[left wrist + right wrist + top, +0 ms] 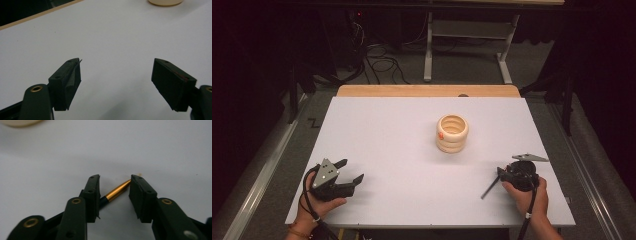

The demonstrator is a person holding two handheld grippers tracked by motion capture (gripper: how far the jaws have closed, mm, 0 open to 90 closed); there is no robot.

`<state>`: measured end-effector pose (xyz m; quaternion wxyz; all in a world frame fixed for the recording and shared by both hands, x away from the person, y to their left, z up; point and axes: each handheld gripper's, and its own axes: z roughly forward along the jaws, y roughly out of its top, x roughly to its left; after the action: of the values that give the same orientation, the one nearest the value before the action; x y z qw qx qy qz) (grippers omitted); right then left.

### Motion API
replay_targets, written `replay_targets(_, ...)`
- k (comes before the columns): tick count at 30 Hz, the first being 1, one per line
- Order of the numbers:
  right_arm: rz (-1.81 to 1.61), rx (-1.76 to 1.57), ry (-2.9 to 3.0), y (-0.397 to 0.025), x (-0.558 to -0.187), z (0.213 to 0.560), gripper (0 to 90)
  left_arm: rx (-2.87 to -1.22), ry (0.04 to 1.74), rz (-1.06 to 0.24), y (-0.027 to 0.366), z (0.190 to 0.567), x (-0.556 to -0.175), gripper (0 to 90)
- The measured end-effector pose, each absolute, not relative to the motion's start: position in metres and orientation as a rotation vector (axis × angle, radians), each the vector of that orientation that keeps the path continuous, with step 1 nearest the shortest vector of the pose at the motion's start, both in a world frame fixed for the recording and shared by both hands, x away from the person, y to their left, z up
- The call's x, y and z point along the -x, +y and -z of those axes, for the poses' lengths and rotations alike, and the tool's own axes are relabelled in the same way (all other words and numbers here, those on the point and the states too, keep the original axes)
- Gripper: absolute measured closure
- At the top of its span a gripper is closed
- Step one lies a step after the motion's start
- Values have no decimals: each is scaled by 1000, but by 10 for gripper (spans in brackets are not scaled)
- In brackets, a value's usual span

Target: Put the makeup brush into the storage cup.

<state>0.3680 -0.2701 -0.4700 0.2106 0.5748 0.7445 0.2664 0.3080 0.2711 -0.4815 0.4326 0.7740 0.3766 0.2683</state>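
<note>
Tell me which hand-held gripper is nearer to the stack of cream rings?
Right. The right hand-held gripper sits near the table's front right, closer to the stack of cream rings. The left hand-held gripper sits at the front left, farther away.

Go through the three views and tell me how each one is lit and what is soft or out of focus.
High view: the white table is brightly lit while the room around it falls to near black; the stacked rings are slightly soft. Left gripper view: even light, the left claw fairly sharp, the distance hazy. Right gripper view: a sheen on the gold-tipped brush; the background blurs, with grey shading on the tabletop.
</note>
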Motion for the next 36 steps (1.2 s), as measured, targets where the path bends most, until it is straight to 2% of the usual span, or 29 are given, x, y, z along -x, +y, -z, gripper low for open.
replay_targets(7,-687,-1575,2110,-267,-374,467,675,-1931,937,-666,272,481,-308,243)
replay_targets(14,-703,-1552,2120,-269,-375,469,834,-1944,940,-656,272,482,-309,243)
replay_targets(17,-701,-1533,2152,-271,-378,468,854,-1946,941,-657,272,483,-309,243)
replay_targets(29,-741,-1520,2299,-283,-390,461,851,-1958,944,-651,271,484,-310,240)
replay_targets(30,-760,-1560,2305,-286,-392,461,839,-1959,944,-651,271,484,-310,240)
replay_targets(32,-769,-1570,2356,-288,-396,459,758,-1960,943,-650,271,484,-310,239)
replay_targets(36,-658,-1533,2439,-282,-402,453,755,-1960,944,-650,271,484,-310,238)
